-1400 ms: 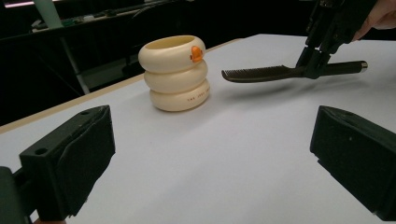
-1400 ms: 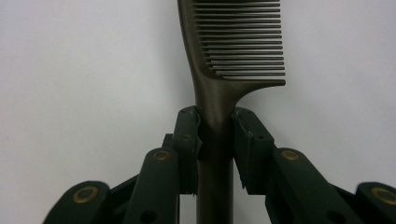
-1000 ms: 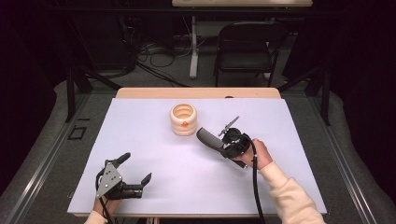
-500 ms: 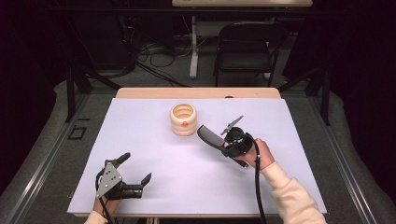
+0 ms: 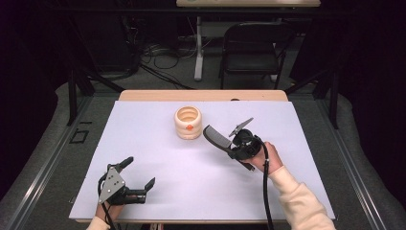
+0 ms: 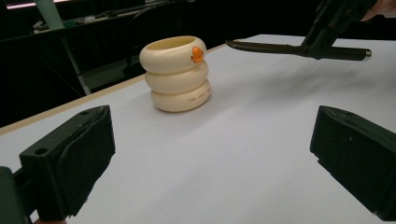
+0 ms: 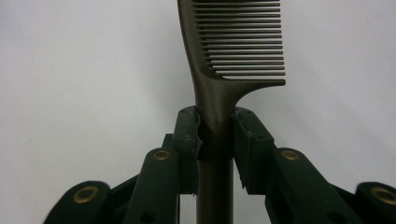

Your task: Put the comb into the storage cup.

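Black fingers on your left gripper point(image 5: 136, 178) are standing wide apart, gripping nothing, low over the table point(image 5: 158, 143). Cream ring holder point(image 5: 187, 122) is sitting mid-table. Right gripper point(image 7: 215, 135) is clamping the comb point(image 7: 219, 112) by its handle, hovering beside the holder. Risk: thin handle pivoting, or teeth knocking the holder over.

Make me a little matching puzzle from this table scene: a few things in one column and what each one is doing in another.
Things:
1. comb
2. cream ring holder
3. left gripper
4. right gripper

States:
A. jaws wide apart, nothing between them
B. stands upright on the white table, touched by nothing
C. clamped by its handle, off the table
D. jaws closed on a handle

Pairs: 1-C, 2-B, 3-A, 4-D
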{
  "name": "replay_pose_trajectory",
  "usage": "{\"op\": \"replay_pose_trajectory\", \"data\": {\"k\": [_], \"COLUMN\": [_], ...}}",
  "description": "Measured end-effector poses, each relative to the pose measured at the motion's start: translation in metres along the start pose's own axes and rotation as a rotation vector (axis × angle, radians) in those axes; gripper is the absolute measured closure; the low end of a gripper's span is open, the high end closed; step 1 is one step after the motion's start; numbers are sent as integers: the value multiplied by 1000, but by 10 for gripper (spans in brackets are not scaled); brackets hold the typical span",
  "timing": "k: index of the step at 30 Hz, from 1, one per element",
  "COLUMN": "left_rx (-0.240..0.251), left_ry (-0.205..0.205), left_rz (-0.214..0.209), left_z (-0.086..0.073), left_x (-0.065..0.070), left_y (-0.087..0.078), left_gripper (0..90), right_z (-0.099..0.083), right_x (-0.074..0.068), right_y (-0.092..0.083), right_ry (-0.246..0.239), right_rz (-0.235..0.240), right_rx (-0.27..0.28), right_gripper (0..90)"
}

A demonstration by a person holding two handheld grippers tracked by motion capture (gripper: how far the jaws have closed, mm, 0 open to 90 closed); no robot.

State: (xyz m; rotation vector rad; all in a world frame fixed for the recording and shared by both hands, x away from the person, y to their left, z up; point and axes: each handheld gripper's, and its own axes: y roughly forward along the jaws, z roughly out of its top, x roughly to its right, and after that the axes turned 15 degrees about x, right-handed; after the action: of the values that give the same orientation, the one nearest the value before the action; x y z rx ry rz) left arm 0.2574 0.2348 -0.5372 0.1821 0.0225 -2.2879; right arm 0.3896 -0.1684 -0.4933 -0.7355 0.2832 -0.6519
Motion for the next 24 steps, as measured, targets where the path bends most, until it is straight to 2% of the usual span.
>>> {"op": "replay_pose_trajectory", "data": {"k": [24], "left_rx": [1], "left_ry": [0], "left_rz": [1], "left_z": [0], "left_x": [0], "left_y": [0], "left_gripper": [0], "right_z": [0], "right_x": [4], "right_y": [-3], "right_ry": [9], "right_rz": [0], "right_rx": [100], "right_gripper": [720]}}
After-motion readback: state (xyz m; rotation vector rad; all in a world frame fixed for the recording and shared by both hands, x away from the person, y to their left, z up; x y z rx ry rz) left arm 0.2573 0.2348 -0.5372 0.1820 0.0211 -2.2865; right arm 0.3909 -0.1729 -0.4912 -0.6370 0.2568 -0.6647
